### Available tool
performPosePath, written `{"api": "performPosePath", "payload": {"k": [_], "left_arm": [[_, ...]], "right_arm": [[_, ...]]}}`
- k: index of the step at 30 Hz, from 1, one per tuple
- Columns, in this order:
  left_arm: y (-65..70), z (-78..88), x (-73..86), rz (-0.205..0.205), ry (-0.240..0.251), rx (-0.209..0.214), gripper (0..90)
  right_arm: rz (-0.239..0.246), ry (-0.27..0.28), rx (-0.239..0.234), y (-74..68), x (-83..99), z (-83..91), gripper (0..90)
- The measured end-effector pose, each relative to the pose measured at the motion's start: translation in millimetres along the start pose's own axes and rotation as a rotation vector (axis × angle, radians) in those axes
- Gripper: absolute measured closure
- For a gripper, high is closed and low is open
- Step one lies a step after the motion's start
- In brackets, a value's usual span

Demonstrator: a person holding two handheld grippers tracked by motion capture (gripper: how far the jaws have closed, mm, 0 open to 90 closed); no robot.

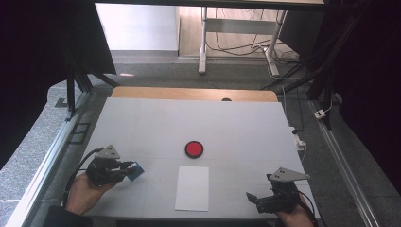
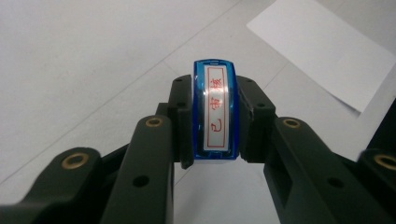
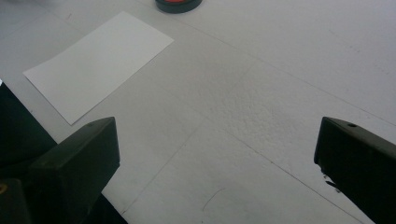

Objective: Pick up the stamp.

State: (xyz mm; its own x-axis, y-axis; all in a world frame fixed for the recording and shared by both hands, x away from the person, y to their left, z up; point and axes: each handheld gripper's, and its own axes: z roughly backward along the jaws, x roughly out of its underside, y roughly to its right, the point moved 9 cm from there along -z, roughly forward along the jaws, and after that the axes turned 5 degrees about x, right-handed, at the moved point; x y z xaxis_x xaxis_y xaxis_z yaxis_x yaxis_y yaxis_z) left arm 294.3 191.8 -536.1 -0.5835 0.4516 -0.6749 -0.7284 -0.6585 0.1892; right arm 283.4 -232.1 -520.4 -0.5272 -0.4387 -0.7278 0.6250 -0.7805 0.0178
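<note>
My left gripper at the table's front left is shut on a blue stamp. In the left gripper view the stamp sits clamped between both jaws, its white label with red characters facing the camera. A white sheet of paper lies flat at the front centre, also seen as the paper and the paper. Behind it rests a round red ink pad in a black case; its edge is the ink pad. My right gripper rests at the front right, open, with bare table between its jaws.
The grey table top ends in a wooden strip at the far side. Metal rails run along both sides of the table. Desk legs and cables stand on the floor beyond.
</note>
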Motion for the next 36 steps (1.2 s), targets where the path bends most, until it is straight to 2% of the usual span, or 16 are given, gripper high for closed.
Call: {"api": "performPosePath", "payload": {"k": [4,10,13,22,33,36], "left_arm": [[5.8,4.9,-7.9,0.010,0.027,0.010,70.0],[15.1,9.6,-21.8,-0.023,0.074,0.032,70.0],[21.3,9.2,-28.9,-0.031,0.098,0.063,70.0],[36.8,1.9,-45.8,-0.108,0.112,0.106,70.1],[50.4,-7.5,-59.4,-0.160,0.108,0.161,70.0],[56.0,-9.6,-66.3,-0.178,0.116,0.191,70.0]], "right_arm": [[0.005,0.004,0.001,0.0,-0.2,0.5,0.3],[-0.015,0.012,0.001,1.4,-0.9,1.1,0.3],[-0.017,0.014,-0.005,1.9,-1.0,1.4,0.3],[-0.021,0.026,-0.011,1.9,-2.0,2.4,0.3],[-0.008,0.065,-0.046,-1.8,-5.7,6.0,0.1],[0.003,0.067,-0.051,-4.0,-6.6,6.7,0.1]]}}
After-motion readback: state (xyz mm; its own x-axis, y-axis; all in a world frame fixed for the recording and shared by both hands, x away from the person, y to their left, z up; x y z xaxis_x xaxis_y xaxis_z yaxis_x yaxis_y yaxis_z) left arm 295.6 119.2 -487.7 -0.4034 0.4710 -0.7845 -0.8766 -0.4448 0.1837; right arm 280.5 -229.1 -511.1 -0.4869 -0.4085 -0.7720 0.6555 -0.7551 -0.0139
